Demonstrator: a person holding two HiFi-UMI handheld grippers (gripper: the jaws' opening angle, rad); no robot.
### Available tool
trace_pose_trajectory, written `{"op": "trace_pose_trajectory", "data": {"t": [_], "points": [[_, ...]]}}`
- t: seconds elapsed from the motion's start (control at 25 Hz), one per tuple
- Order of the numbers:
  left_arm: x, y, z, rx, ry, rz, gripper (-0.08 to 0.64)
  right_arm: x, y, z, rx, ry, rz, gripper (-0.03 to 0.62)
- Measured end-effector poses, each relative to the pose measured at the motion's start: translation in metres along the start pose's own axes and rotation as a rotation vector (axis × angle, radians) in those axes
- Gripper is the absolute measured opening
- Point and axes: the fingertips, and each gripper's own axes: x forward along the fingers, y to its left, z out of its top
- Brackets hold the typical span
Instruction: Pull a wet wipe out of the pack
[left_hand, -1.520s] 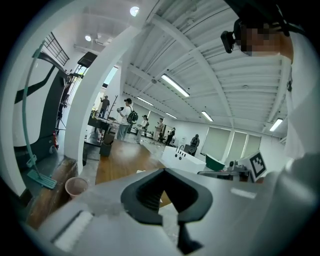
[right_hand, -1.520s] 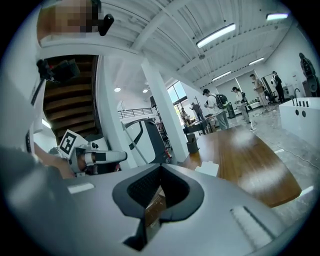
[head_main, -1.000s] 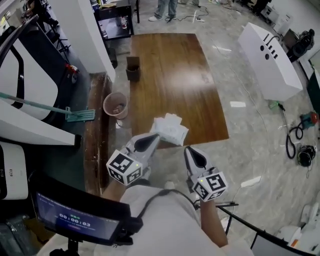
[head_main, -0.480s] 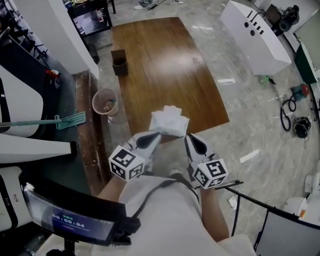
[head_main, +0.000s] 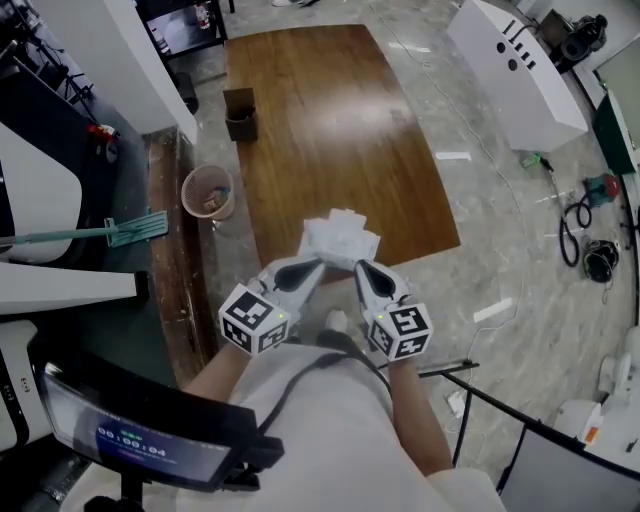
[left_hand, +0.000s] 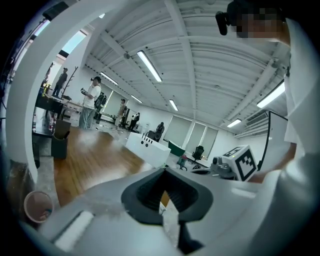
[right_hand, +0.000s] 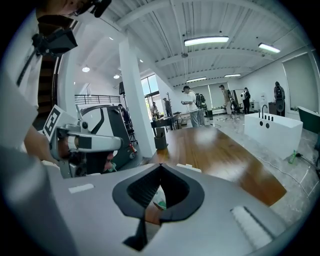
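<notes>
The grey left gripper (head_main: 316, 266) has its jaws all but together, just eased open a hair, with nothing pinched that I can see. Just ahead of both tips lies the white soft-plastic wet wipe pack (head_main: 342, 238), on the brown wooden table (head_main: 330, 130). I'd pin the pack with that one. The grey right gripper (head_main: 359, 268), pressed closed and empty, should spread first, then nip the top wipe.

A white wet wipe pack (head_main: 340, 238) sits at the near edge of the brown wooden table (head_main: 330, 120), at centre frame. Just below it, the left gripper (head_main: 318, 266) and right gripper (head_main: 358, 268) angle inward, their tips at the pack's near edge. The left jaws have just parted slightly; nothing between them can be made out from here. A pink bucket (head_main: 207, 192) stands left of the table.
</notes>
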Motion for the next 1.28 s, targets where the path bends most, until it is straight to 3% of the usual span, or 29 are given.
{"op": "trace_pose_trajectory", "data": {"t": [0.2, 0.48, 0.72, 0.8, 0.92, 1.16, 1.28], "points": [[0.004, -0.003, -0.004, -0.051, -0.020, 0.030, 0.002, 0.018, -0.013, -0.011, -0.030, 0.070, 0.039, 0.008], [0.012, 0.025, -0.024, -0.089, 0.005, 0.183, 0.003, 0.040, -0.026, -0.032, -0.053, 0.177, 0.125, 0.021], [0.033, 0.059, -0.064, -0.025, 0.133, 0.322, 0.032, 0.063, -0.033, -0.056, -0.104, 0.287, 0.176, 0.059], [0.047, 0.065, -0.071, -0.002, 0.163, 0.331, 0.124, 0.069, -0.032, -0.060, -0.124, 0.312, 0.194, 0.072], [0.071, 0.071, -0.085, 0.011, 0.193, 0.340, 0.161, 0.073, -0.033, -0.066, -0.150, 0.336, 0.206, 0.079], [0.103, 0.082, -0.108, -0.004, 0.260, 0.347, 0.155, 0.070, -0.042, -0.068, -0.152, 0.364, 0.198, 0.088], [0.105, 0.093, -0.107, -0.031, 0.238, 0.381, 0.084, 0.073, -0.045, -0.066, -0.150, 0.359, 0.193, 0.089]]}}
